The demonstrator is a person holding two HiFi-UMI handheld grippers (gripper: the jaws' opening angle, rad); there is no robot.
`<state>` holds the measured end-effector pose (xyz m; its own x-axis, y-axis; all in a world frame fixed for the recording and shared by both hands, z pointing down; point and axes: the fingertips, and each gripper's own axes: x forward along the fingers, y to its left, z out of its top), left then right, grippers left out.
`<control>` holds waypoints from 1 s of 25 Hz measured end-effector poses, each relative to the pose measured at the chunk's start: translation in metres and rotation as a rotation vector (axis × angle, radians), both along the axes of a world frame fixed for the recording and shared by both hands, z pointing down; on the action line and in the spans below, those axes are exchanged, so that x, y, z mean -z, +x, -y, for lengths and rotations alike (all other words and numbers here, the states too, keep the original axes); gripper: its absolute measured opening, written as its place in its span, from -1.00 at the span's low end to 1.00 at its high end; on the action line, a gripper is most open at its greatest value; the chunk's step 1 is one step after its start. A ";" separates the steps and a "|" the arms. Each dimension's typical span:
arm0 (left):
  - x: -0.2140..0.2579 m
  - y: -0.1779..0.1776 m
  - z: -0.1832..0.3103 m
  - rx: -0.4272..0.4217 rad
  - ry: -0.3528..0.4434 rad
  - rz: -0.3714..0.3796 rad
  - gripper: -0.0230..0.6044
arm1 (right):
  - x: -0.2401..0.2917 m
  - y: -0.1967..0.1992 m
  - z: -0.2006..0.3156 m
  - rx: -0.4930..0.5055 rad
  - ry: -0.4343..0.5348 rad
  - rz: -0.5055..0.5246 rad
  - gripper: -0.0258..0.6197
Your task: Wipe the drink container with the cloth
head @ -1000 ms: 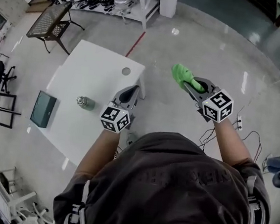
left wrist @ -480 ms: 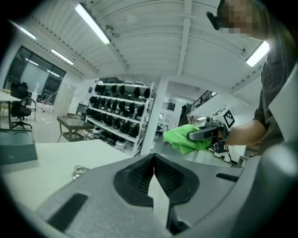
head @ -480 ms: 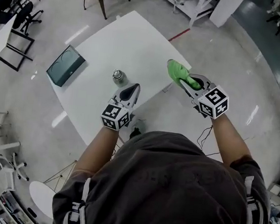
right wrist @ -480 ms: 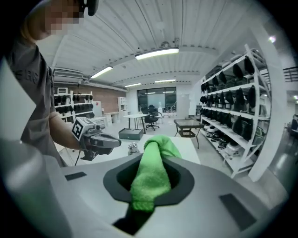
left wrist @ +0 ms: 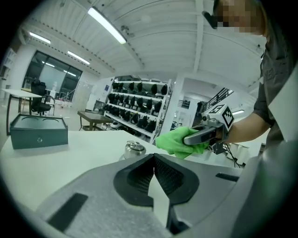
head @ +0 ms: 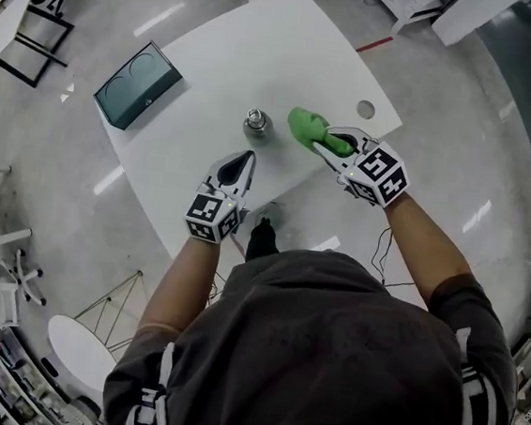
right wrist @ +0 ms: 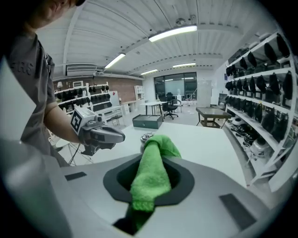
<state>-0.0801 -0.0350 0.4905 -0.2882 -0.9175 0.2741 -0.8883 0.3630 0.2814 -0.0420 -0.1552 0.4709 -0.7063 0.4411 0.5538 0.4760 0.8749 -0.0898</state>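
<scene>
On the white table (head: 214,69), pretty much in the middle, the drink container (head: 255,123) is standing upright. It looks like a small metal flask with a silvery screw lid, and nothing is touching it yet as far as I can tell. Off toward the table's far-left corner there's a dark green box (head: 137,85), well away from the action.

The right gripper (head: 334,144) is clamped on a bright green microfibre cloth (head: 306,127). The cloth runs right through the jaws and bunches out in front, and that bunch is hanging just beside the flask on its right, with a small gap in between. The left gripper (head: 246,156) is pinched fully closed with nothing in it, pointing at the flask from the near side.

So I'd call this the approach: cloth in hand, wiping not started. For the next move I'd guess the left one has to open up and grab the flask body to steady it, since a light little flask like that would probably skid or tip if you just push a cloth at it. Then the cloth goes onto the lid or side.

As for writing: no brand or label that I can read on the flask or the box. The gripper cubes only carry black-and-white square markers, and the faint print on the person's shirt is too washed out to make out.
</scene>
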 end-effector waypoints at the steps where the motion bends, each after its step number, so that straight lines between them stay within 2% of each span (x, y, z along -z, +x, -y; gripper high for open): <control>1: -0.005 -0.005 -0.003 0.002 -0.004 -0.005 -0.91 | -0.007 -0.008 -0.006 0.008 0.000 -0.007 -0.81; 11: -0.033 -0.016 -0.017 -0.025 -0.025 -0.037 -0.91 | -0.072 -0.035 -0.038 0.032 -0.026 -0.099 -0.81; 25: -0.053 -0.038 -0.030 -0.059 -0.036 -0.070 -0.91 | -0.144 -0.051 -0.057 0.076 -0.015 -0.245 -0.81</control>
